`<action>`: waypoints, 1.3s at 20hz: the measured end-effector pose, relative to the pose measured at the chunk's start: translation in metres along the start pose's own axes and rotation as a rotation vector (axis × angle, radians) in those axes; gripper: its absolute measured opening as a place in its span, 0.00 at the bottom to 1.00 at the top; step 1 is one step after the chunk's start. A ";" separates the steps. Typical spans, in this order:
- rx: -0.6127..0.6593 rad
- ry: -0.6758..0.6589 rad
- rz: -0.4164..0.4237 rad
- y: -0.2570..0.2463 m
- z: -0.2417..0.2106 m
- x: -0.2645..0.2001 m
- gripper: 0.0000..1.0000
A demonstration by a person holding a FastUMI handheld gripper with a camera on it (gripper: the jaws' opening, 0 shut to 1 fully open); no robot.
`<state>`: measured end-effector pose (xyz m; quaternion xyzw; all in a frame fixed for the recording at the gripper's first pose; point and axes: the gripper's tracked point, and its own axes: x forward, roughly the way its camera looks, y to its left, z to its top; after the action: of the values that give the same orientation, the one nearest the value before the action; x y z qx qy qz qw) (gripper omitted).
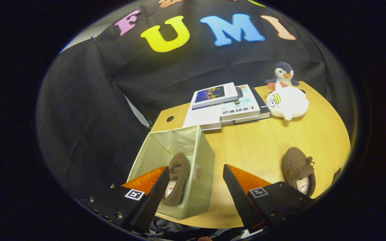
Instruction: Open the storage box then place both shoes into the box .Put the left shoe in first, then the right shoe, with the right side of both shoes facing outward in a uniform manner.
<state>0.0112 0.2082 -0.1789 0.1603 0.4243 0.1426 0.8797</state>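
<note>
The storage box stands open on the tabletop, and one brown shoe already lies inside it, so roughly half the job looks done. The second shoe waits on the tabletop, well apart from the box. The hand-held gripper hovers above, fingers spread wide, holding nothing.

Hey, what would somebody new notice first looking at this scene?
Probably the open storage box just ahead of the tongs, with one brown shoe already inside. The tongs stand open and empty. The other shoe lies on the wooden table to the right.
</note>
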 end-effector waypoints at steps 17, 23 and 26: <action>-0.015 0.055 -0.276 -0.211 -0.023 -0.051 0.98; -0.082 0.152 -0.366 -0.267 -0.060 -0.054 0.98; -0.092 0.199 -0.380 -0.281 -0.078 -0.046 0.98</action>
<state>-0.0458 -0.0526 -0.3055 0.0224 0.5246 0.0085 0.8510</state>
